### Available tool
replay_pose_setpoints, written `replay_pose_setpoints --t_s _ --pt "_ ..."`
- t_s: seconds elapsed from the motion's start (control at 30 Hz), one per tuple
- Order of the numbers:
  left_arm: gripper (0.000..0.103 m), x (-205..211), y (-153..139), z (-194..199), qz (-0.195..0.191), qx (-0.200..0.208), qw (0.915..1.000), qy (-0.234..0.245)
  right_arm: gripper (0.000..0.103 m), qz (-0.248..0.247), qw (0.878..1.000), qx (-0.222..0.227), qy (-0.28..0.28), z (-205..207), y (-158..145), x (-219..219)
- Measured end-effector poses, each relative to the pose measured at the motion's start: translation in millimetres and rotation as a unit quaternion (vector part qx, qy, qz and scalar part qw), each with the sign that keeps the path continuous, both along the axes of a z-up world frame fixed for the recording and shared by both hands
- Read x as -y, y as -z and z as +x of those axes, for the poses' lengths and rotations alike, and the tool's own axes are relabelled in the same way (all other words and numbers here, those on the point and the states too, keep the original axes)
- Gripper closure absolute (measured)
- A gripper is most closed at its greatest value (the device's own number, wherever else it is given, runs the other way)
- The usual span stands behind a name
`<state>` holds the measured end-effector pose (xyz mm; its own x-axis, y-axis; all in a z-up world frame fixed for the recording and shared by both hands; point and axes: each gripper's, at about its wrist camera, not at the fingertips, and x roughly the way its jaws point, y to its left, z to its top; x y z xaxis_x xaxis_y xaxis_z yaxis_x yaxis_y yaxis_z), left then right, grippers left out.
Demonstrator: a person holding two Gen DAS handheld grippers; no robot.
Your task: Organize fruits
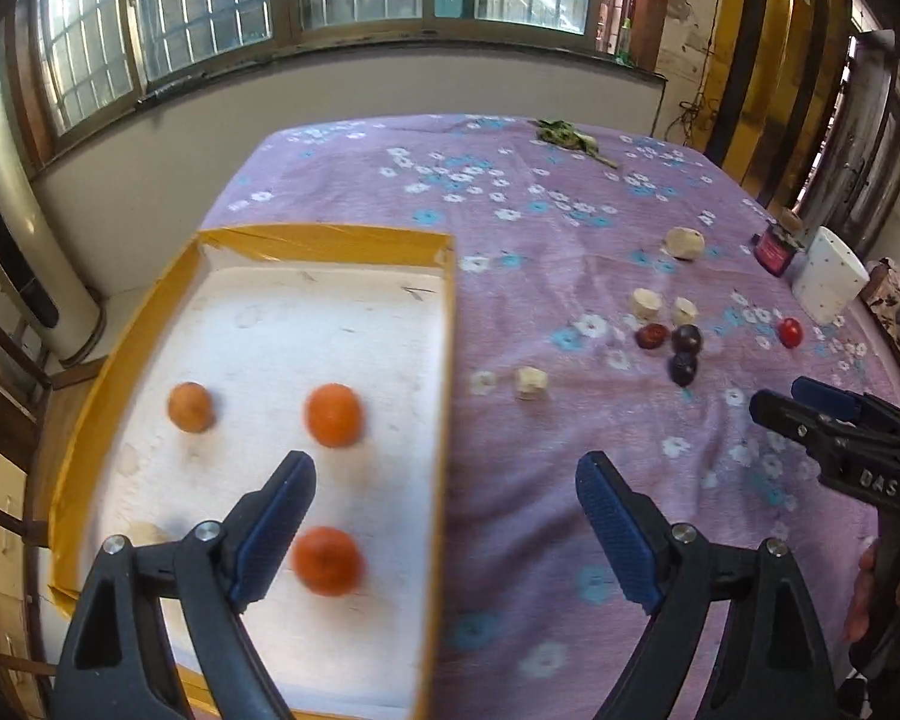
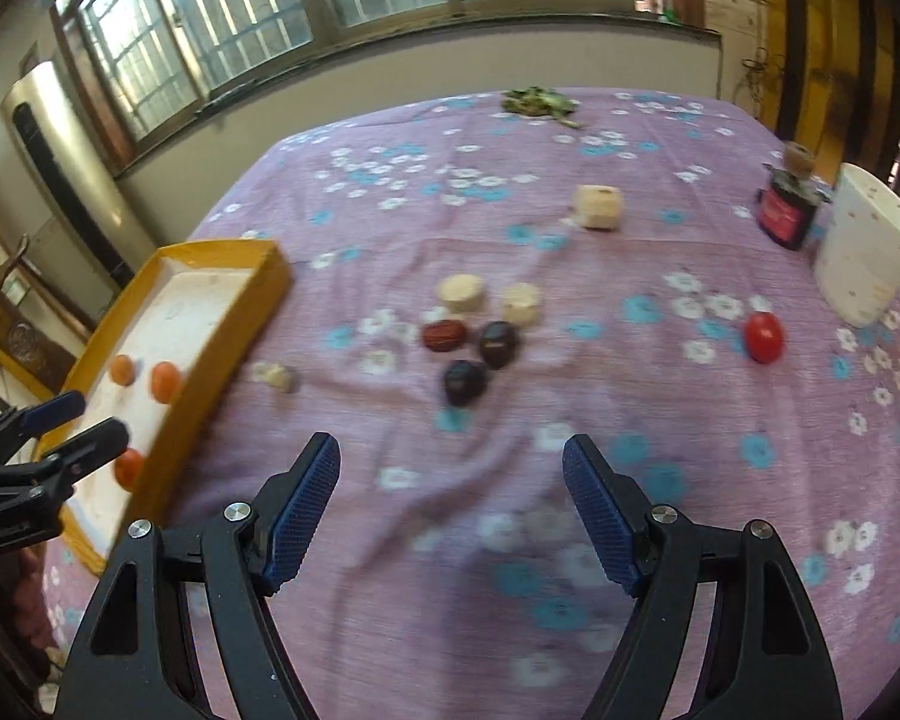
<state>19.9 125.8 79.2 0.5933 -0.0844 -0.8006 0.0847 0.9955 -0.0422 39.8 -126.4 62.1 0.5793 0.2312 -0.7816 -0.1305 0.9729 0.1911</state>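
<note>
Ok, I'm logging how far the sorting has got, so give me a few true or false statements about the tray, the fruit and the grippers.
1. Three orange fruits lie in the tray. True: one, another and a third sit apart on its white floor.
2. The left gripper grips an orange fruit. False: its jaws are open with nothing between them.
3. The red fruit is in the tray. False: it lies on the cloth near the white cup.
4. The dark fruits are still on the cloth. True.
5. The right gripper is open and empty. True.
</note>
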Motion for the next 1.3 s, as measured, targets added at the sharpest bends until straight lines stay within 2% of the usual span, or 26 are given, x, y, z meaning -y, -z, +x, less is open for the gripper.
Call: replay_pose_setpoints --t_s 0.13,0.2,0.33,0.37,0.47,0.57,0.67,0.93,1.17,1.3 --pt "0.011 29.9 -1.5 -5.9 0.003 0.018 0.9997 0.018 0.026 -0.017 1.000 -0.001 0.027 3.8 8.2 43.5" --pt "0.011 45.8 2.9 -1.4 0.014 0.009 0.9996 0.024 0.026 -0.017 0.999 -0.006 0.031 9.8 11.8 60.1" --pt "0.011 71.4 9.4 4.8 0.010 -0.001 0.9991 0.042 0.024 -0.024 0.999 0.004 0.024 24.8 13.1 76.2" --pt "0.011 77.6 11.8 7.2 0.015 -0.004 0.9988 0.046 0.020 -0.015 1.000 -0.001 0.015 29.4 14.6 76.2" --pt "0.011 89.6 17.6 16.1 0.017 -0.019 0.9986 0.047 0.020 0.009 0.999 -0.001 -0.036 41.2 16.7 58.5" --pt "0.011 93.2 22.6 14.6 0.009 -0.024 0.9985 0.048 0.021 -0.008 0.996 0.014 -0.082 50.1 18.9 34.5" --pt "0.011 93.0 32.1 13.3 0.013 -0.043 0.9979 0.047 0.021 -0.004 0.994 0.018 -0.110 62.0 24.9 17.5" --pt "0.011 77.1 39.3 7.8 -0.022 -0.060 0.9975 0.032 0.044 0.033 0.991 -0.004 -0.131 89.8 36.0 5.4" --pt "0.011 79.7 53.4 2.5 -0.029 -0.082 0.9950 0.050 0.050 -0.003 0.991 -0.019 -0.134 97.1 52.0 -3.9" --pt "0.011 77.9 50.7 8.7 -0.043 -0.081 0.9948 0.043 0.067 -0.001 0.993 -0.029 -0.114 107.7 51.5 8.0"
